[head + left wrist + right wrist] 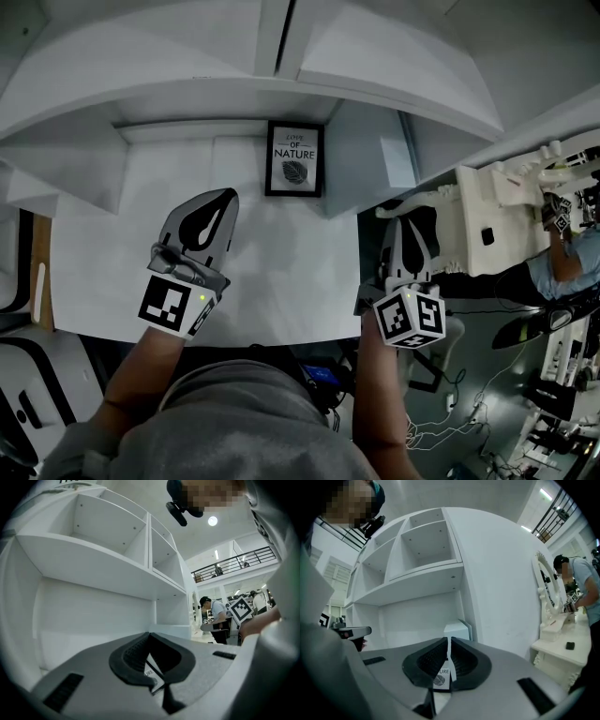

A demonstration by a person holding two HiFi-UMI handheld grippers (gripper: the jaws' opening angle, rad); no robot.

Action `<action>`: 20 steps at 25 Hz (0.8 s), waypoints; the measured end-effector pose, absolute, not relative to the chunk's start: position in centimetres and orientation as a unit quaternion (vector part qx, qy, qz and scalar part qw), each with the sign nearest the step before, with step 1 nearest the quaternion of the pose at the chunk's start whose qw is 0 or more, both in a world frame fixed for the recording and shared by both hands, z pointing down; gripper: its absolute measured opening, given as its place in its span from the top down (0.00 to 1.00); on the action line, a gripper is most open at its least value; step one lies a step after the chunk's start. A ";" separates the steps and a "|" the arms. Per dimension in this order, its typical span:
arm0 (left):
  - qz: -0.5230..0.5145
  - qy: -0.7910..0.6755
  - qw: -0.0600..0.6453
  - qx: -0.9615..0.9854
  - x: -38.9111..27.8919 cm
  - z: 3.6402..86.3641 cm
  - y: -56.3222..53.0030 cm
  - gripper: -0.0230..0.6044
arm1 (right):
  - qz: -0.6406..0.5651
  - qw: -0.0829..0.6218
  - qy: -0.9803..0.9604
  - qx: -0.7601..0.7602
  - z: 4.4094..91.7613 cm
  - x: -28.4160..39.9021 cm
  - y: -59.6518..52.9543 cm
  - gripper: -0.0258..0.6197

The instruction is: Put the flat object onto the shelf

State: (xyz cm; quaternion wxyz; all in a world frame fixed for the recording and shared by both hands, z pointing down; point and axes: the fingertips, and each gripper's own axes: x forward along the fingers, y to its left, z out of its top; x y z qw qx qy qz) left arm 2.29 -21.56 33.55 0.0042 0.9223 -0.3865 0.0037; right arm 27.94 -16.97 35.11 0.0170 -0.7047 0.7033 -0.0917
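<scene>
Framed picture: the flat object, a black-framed leaf print (pixel 294 157), is standing on the white counter (pixel 281 272) against the back wall, below the lowest shelf board, and is facing the person.
Seen from the grippers: its lower part is showing through the loop behind the fingers in the left gripper view (pixel 152 674) and the right gripper view (pixel 440 677); neither gripper is touching it.
Left gripper: the left gripper (pixel 225 197) is hovering over the counter, in front of and left of the print, with its fingers pressed together and pinching nothing.
Right gripper: the right gripper (pixel 411 223) is hanging by the counter's right front edge, well apart from the print, its fingers pressed together at the tips and holding nothing.
Shelf unit: the white shelf unit (pixel 187 94) is rising above the counter with open compartments.
White box: a white box (pixel 394 155) is standing right of the print.
Background: another person (pixel 567 258) is bending at a white dresser (pixel 497 216) on the right.
</scene>
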 end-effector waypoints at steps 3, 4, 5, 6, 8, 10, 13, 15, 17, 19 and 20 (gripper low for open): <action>0.003 -0.383 0.010 0.924 2.0 33.1 -21.1 0.95 | -0.077 0.017 0.707 -0.703 34.1 27.5 -16.2 0.90; 0.004 -0.380 0.012 0.925 1.9 32.9 -20.9 0.95 | -0.073 0.016 0.708 -0.702 33.7 27.4 -15.9 0.90; 0.003 -0.378 0.014 0.926 1.8 32.6 -20.8 0.95 | -0.070 0.016 0.709 -0.702 33.5 27.3 -15.7 0.90; 0.001 -0.377 0.013 0.926 1.7 32.2 -20.6 0.95 | -0.067 0.015 0.709 -0.702 33.2 27.2 -15.4 0.91; -0.007 -0.375 0.013 0.927 1.4 31.4 -20.3 0.95 | -0.061 0.015 0.710 -0.701 32.7 27.0 -14.9 0.91; -0.016 -0.372 0.014 0.928 1.1 30.7 -20.0 0.95 | -0.056 0.016 0.711 -0.700 32.1 26.8 -14.4 0.91; -0.020 -0.375 0.007 0.927 0.7 29.9 -19.7 0.95 | -0.039 0.008 0.714 -0.699 31.1 26.2 -13.7 0.91; -0.019 -0.380 0.004 0.925 0.4 29.6 -19.6 0.95 | -0.027 0.006 0.717 -0.696 30.3 25.8 -13.2 0.91; -0.020 -0.384 0.000 0.923 0.2 29.2 -19.5 0.95 | -0.019 0.008 0.720 -0.694 29.6 25.3 -12.8 0.91; -0.022 -0.386 -0.005 0.922 -0.1 28.7 -19.2 0.95 | -0.013 0.009 0.723 -0.690 28.9 24.9 -12.3 0.91; -0.023 -0.386 -0.006 0.922 -0.2 28.4 -19.0 0.95 | -0.010 0.009 0.725 -0.688 28.5 24.7 -12.1 0.91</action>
